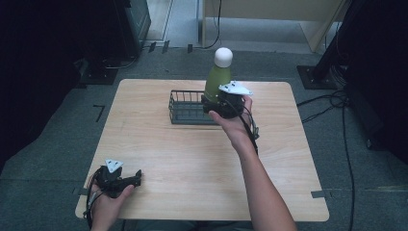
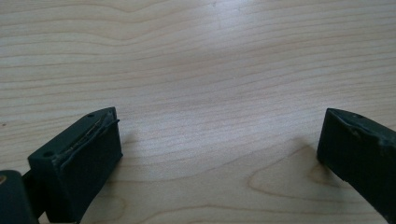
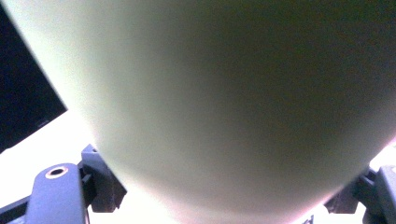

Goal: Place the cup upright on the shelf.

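Wooden table (image 1: 192, 163) bare across the near half, leaving free room for carrying. Black wire basket (image 1: 185, 107) parked toward the far edge, open side up, apparently so as to take something lowered from above. Green bottle (image 1: 217, 79) with a white cap, upright, raised over the basket's right end, probably kept vertical to drop cleanly between the wire walls; whether its base touches the basket, impossible to tell. Right gripper (image 1: 222, 107) clamped on the bottle's lower body, pale green wall pressed close between the jaws in the right gripper view (image 3: 224, 112), a low grasp that keeps the tall bottle from swinging. Left gripper (image 1: 126, 180) resting at the near left corner, well apart from the work, jaws spread wide over bare wood, holding nothing, likely kept out of the way.
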`<action>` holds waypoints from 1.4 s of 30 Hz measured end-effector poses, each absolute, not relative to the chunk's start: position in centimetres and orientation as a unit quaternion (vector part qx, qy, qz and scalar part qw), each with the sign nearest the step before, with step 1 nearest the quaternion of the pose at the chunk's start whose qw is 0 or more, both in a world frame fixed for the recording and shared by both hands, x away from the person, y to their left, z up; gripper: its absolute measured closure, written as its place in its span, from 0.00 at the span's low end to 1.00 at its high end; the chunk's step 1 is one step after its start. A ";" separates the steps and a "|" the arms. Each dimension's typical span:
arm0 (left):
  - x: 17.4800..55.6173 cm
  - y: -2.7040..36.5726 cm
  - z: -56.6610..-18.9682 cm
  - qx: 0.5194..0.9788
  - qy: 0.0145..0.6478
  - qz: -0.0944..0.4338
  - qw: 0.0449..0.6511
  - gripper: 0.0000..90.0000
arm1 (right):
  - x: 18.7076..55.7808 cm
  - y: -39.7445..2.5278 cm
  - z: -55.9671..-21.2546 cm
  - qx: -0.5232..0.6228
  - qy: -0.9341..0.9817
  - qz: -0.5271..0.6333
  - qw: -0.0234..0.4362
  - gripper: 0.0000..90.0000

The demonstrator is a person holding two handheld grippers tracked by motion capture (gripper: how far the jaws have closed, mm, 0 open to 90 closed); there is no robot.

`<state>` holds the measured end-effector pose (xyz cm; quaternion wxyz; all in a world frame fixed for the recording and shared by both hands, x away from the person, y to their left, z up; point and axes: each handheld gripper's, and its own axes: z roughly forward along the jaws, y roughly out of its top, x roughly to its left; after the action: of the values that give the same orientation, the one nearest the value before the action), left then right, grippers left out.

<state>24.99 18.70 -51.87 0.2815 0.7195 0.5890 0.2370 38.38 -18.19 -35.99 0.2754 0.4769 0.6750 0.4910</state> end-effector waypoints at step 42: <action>25.0 18.7 -51.9 0.720 0.589 0.237 0.281 0.00 | 45.8 -18.8 -40.8 0.540 0.657 0.444 0.284 0.22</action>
<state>24.99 18.71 -51.87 0.2814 0.7197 0.5887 0.2372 45.81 -18.75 -40.84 0.2836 0.5395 0.6567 0.4441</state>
